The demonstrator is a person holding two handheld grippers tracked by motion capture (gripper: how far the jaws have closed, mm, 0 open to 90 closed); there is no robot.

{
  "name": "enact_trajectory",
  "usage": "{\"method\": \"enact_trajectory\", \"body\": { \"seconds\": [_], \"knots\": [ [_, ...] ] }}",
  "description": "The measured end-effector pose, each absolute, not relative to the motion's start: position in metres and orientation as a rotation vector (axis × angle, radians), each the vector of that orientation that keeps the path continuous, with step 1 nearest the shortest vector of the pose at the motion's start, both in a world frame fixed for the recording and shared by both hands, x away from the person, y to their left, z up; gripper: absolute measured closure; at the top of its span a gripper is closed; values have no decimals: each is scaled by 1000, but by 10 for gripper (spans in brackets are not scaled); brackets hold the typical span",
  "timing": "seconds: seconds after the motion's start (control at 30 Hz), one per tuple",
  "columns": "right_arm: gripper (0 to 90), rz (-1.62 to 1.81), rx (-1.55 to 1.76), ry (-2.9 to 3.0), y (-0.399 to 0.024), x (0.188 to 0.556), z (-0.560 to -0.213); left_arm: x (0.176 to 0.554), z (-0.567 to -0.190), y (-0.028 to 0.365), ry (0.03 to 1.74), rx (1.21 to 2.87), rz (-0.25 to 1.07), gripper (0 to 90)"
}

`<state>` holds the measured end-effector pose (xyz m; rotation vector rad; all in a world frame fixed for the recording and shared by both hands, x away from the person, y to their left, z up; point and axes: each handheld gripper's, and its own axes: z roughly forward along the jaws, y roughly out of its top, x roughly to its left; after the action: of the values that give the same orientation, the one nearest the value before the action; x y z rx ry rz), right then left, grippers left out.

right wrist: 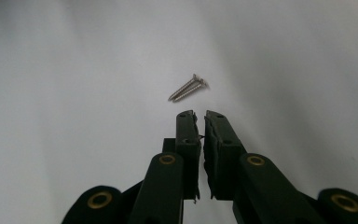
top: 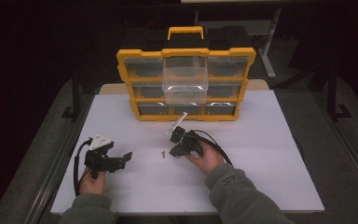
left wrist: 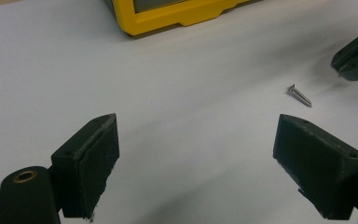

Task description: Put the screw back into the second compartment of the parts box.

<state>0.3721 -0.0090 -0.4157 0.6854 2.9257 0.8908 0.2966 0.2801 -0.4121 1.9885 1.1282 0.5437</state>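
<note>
1. My left tool sits at the left of the white table, jaws spread wide with nothing between them; its own view has bare table between the two pads.
2. The screw lies flat on the table between my two tools, just left of the right one and well in front of the yellow organizer.
3. In the left gripper view the screw runs diagonally, head toward the upper left, tip toward the lower right, beyond the pad on that view's right side.
4. In the right gripper view the screw lies just past the jaw tips, head at the upper right, shank slanting to the lower left; there it looks doubled, either two screws or one with its shadow, I cannot tell.
5. My right tool has its jaws nearly together, a thin gap left, gripping nothing.
6. The high view adds a clear drawer standing out from the organizer.
</note>
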Motion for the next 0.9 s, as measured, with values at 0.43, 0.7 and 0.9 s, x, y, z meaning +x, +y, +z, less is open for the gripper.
{"method": "enact_trajectory", "body": {
  "seconds": [0.43, 0.7, 0.9],
  "knots": [
    [832, 932, 818, 2910, -45, 357, -410, 296, -412, 280, 1130, 1990, 544, 138],
    [832, 952, 784, 2905, -68, 360, -409, 296, -412, 281, 1133, 1991, 546, 138],
    [832, 963, 823, 2895, -88, 362, -401, 296, -412, 282, 1132, 1991, 550, 139]
  ]
}}
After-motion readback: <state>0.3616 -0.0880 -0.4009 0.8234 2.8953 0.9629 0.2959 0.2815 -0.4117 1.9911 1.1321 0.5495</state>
